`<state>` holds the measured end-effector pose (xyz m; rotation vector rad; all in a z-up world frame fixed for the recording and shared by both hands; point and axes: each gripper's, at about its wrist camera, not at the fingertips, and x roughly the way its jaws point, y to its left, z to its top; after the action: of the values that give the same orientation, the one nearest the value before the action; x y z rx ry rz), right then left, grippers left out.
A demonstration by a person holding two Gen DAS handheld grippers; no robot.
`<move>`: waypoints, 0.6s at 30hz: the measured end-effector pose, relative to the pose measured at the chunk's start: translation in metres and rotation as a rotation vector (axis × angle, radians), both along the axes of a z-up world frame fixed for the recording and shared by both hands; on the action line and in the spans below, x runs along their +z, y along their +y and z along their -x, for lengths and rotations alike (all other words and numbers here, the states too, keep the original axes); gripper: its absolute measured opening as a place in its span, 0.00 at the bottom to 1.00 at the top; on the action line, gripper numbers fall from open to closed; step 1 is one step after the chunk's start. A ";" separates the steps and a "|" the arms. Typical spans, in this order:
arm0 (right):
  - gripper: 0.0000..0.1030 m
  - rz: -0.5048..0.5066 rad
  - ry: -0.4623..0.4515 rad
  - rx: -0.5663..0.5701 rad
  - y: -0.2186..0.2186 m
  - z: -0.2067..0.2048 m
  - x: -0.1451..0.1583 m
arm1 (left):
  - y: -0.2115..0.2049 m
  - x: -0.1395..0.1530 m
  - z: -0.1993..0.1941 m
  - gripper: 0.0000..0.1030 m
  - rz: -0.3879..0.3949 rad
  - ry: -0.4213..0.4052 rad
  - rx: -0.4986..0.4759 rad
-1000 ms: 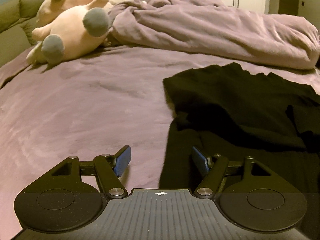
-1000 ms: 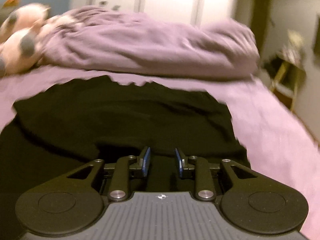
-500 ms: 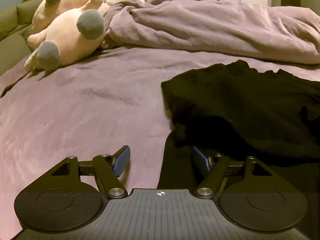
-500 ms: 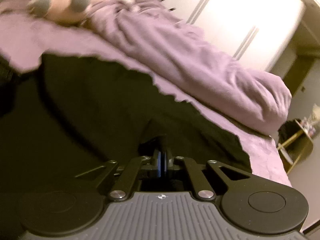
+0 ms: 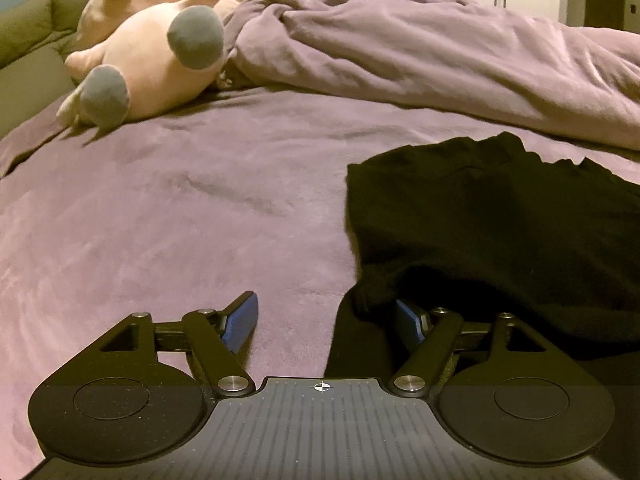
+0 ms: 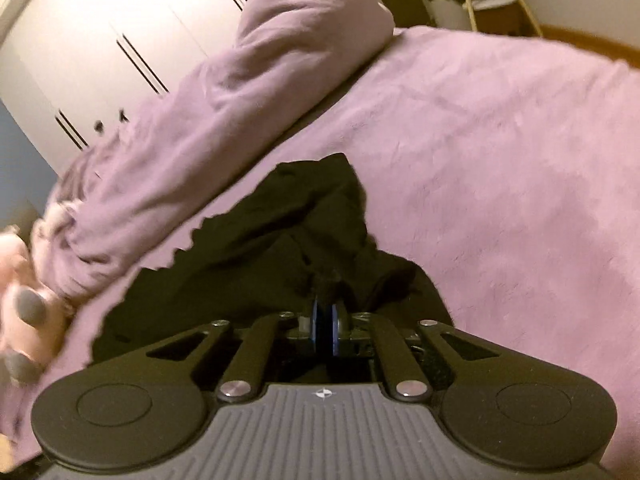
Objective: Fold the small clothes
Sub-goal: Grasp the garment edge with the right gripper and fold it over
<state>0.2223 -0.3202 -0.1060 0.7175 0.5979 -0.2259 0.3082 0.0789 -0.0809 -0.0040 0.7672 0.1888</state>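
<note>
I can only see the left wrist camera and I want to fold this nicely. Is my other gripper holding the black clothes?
Observer: Yes. The right gripper has its fingers almost together on a pinch of the black garment, but they are just starting to open.
Operator: Is the cloth lying flat over there?
Observer: No. It is bunched into a crumpled peak just ahead of those fingers.
Operator: What is past the bed on that side?
Observer: A stand with gold legs, beyond the far corner of the bed.
</note>
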 end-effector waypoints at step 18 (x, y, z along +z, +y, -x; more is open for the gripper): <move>0.04 0.014 -0.347 0.093 0.002 -0.021 0.076 | 0.008 0.004 -0.016 0.77 0.019 -0.015 0.061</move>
<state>0.2430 -0.3181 -0.0295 0.6944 0.2971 -0.0172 0.3240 0.0864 -0.0772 -0.0474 0.7544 0.2395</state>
